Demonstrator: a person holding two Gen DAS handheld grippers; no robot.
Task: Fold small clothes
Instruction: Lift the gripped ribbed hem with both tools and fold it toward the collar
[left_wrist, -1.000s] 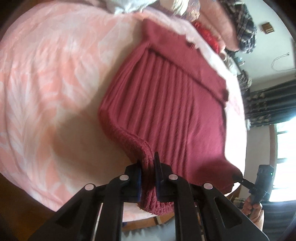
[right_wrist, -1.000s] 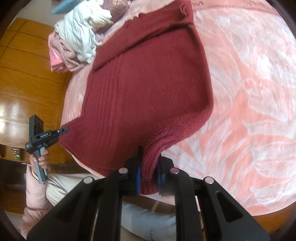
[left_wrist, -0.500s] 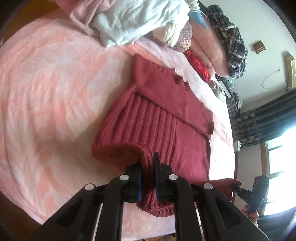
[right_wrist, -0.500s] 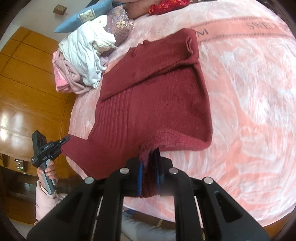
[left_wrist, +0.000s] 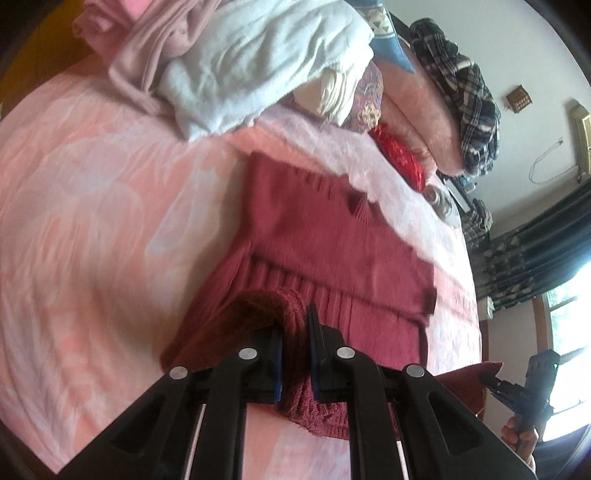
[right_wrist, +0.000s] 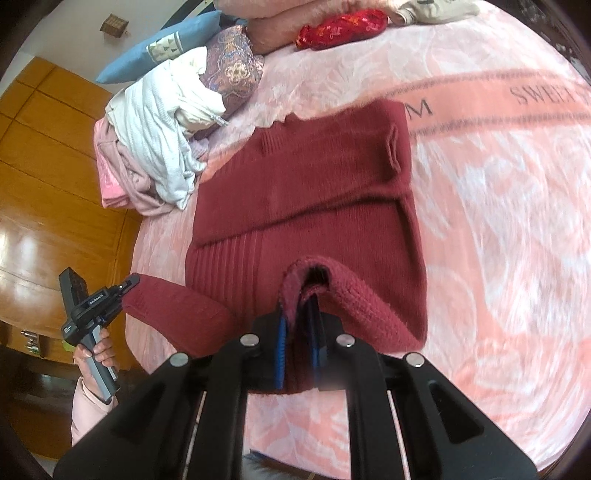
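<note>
Left wrist view: the left hand-held gripper (left_wrist: 294, 347) was clamped narrow on the knit hem of the maroon sweater (left_wrist: 332, 251), lifted clear of the pink bedspread (left_wrist: 92, 192). The sweater's upper half lay flat on the bed, sleeve folded across. The pile of clothes (left_wrist: 251, 70) sat just beyond the collar.

Right wrist view: the right hand-held gripper (right_wrist: 297, 332) pinched the opposite hem corner of the sweater (right_wrist: 314, 184), fabric bulging over its fingertips. The other gripper (right_wrist: 127, 290) held its corner well apart.

Risk, as judged: uneven carry between the two corners could skew the fold; thick knit might slip from either pinch.
</note>
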